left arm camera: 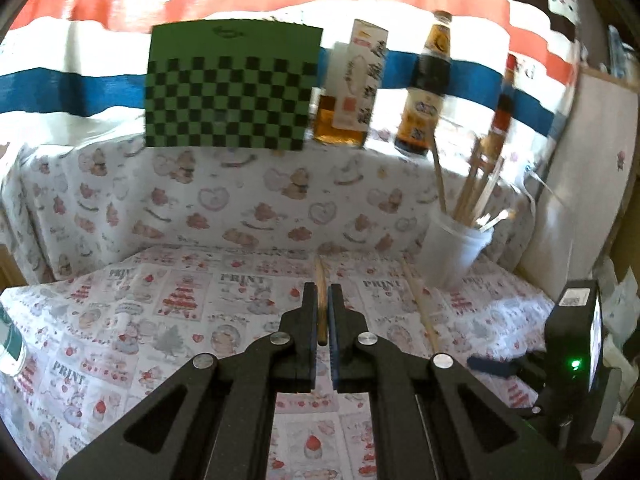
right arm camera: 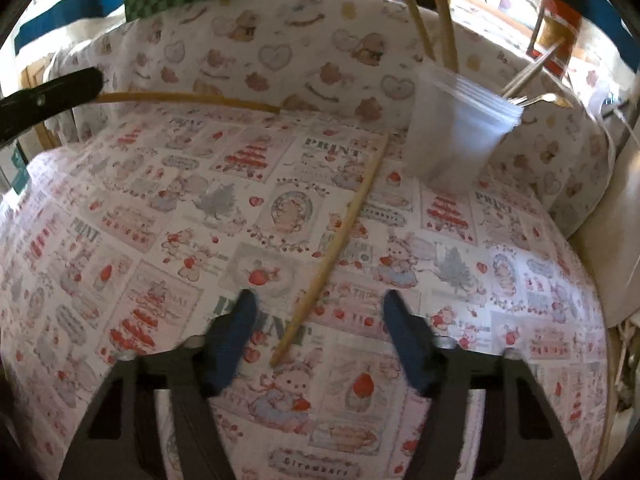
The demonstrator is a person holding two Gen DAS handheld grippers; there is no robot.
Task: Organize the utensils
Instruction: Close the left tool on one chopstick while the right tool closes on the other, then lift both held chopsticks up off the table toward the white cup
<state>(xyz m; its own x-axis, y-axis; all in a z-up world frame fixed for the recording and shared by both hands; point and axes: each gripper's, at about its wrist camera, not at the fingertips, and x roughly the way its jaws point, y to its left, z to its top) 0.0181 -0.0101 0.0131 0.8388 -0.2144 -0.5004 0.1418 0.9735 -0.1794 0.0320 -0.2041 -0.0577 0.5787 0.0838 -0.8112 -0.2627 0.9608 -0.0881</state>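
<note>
My left gripper (left arm camera: 323,289) is shut on a wooden chopstick (left arm camera: 320,276), which runs lengthwise between the pads and pokes out past the tips, held above the printed tablecloth (left arm camera: 160,320). The right wrist view shows that same chopstick (right arm camera: 188,99) held level at the far left. A second chopstick (right arm camera: 340,236) lies diagonally on the cloth, its near end between the blue pads (right arm camera: 232,336) of my right gripper (right arm camera: 318,300). The right jaws stand apart and do not touch it. A white plastic cup (left arm camera: 452,248) (right arm camera: 456,140) at the back right holds several chopsticks and some metal utensils.
A green checkered board (left arm camera: 232,84) and sauce bottles (left arm camera: 428,84) stand on the cloth-covered ledge behind the table. A white panel (left arm camera: 580,184) closes the right side. A teal-and-white object (left arm camera: 10,344) sits at the left edge.
</note>
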